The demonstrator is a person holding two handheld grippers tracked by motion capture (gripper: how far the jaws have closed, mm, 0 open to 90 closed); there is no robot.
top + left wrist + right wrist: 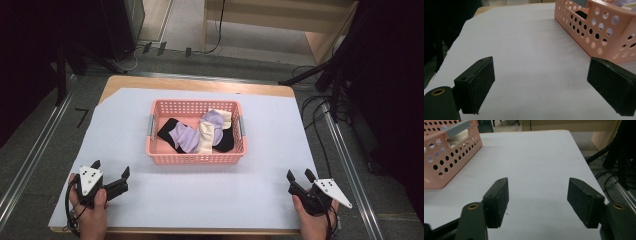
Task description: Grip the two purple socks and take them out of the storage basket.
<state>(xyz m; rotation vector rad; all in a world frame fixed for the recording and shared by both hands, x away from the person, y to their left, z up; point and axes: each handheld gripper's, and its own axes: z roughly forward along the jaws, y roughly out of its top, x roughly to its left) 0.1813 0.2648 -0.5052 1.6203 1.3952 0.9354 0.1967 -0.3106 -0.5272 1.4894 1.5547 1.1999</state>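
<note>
A pink perforated basket (196,158) stands on the white sheet (200,200) that covers the table, about in the middle between the two sides. Inside it lie several soft cloth pieces: a black one (167,130) at the left, a lilac one (184,137) next to it, a cream one (206,137) in the middle, and another black piece (226,142) at the right.

The left gripper (110,169) rests near the front left corner of the sheet, held by the person's left hand (92,212). Its jaws stand wide apart and there is nothing between them. The basket is ahead of it and to its right, well apart. In the left gripper view, the basket's corner (604,30) appears at the upper right, just above the right jaw, and only white sheet lies between the jaws.

The right gripper (299,175) rests near the front right corner, held by the right hand (312,220). Its jaws are also spread open and hold nothing. The basket is ahead of it and to its left, well apart. In the right gripper view, the basket (446,157) shows at the upper left with its grey handle (455,128).
</note>
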